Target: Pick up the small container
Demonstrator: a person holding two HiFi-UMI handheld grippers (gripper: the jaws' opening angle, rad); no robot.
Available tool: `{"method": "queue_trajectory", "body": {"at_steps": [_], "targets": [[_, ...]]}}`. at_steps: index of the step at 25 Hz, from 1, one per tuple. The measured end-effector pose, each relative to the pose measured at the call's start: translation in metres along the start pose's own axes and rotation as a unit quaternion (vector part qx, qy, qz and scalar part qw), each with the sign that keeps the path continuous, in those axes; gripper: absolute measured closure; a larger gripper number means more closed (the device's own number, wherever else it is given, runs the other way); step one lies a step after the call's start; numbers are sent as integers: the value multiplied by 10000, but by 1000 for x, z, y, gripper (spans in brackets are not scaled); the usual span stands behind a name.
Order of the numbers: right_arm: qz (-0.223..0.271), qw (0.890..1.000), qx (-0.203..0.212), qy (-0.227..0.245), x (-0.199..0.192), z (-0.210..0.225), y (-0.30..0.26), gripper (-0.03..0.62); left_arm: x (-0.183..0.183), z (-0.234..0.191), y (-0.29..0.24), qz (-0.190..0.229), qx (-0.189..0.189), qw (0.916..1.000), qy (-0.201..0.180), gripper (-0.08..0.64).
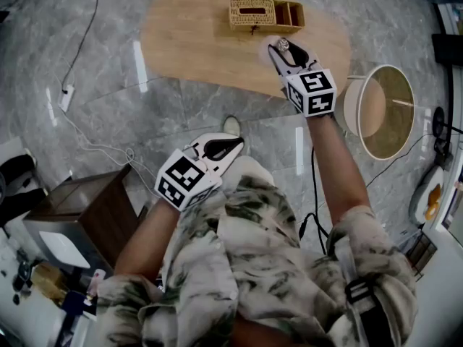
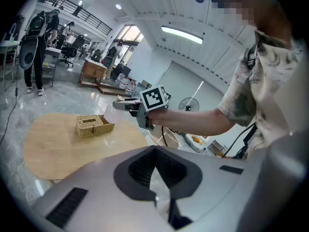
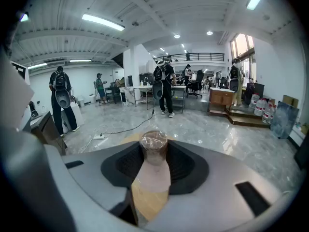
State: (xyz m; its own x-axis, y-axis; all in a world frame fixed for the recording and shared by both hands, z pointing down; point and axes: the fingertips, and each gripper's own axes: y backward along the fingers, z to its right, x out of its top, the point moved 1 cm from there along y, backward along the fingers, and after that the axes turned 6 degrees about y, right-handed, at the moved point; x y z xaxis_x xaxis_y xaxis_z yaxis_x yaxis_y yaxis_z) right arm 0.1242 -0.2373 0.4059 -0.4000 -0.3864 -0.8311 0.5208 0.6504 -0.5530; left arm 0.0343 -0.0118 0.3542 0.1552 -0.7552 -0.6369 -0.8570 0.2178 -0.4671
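**A:** Set the scene for me, biggest thing first.

**B:** The oval pale-wood bench (image 1: 188,42) fills the upper middle of the head view. A woven wicker box with an open side pocket (image 1: 253,13) sits near its top edge. My right fingers (image 3: 120,166) are over the bench, just below and right of that box. My left fingers (image 2: 135,170) are down at the lower left of centre, close to my body and well away from the bench.

**A:** And the small container?

**B:** The small round tub with a clear lid and brownish contents (image 3: 154,146) stands upright between my right fingers, dead centre in the right gripper view. The pads are partway closed and press on both of its sides. My left fingers have their tips together and hold nothing.

**A:** So which step are you on?

**B:** The grasp is made, I'd say, and the lift is what's in hand. In the left gripper view my right hand seems to be above the wood, but I can't say for certain that the tub is off the bench.

**A:** What does the next move need?

**B:** Probably a straight, level rise with steady pressure. The tub looks smooth, and the wicker box is near enough to bump.
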Motion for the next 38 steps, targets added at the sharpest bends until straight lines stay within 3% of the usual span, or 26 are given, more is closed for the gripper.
{"method": "queue_trajectory", "body": {"at_steps": [18, 38], "targets": [[-121, 9999, 66, -4, -16, 22, -9, 434, 13, -7, -24, -26, 34, 10000, 85, 538], [-364, 9993, 60, -51, -55, 40, -43, 434, 25, -46, -36, -15, 183, 9993, 331, 538]]}}
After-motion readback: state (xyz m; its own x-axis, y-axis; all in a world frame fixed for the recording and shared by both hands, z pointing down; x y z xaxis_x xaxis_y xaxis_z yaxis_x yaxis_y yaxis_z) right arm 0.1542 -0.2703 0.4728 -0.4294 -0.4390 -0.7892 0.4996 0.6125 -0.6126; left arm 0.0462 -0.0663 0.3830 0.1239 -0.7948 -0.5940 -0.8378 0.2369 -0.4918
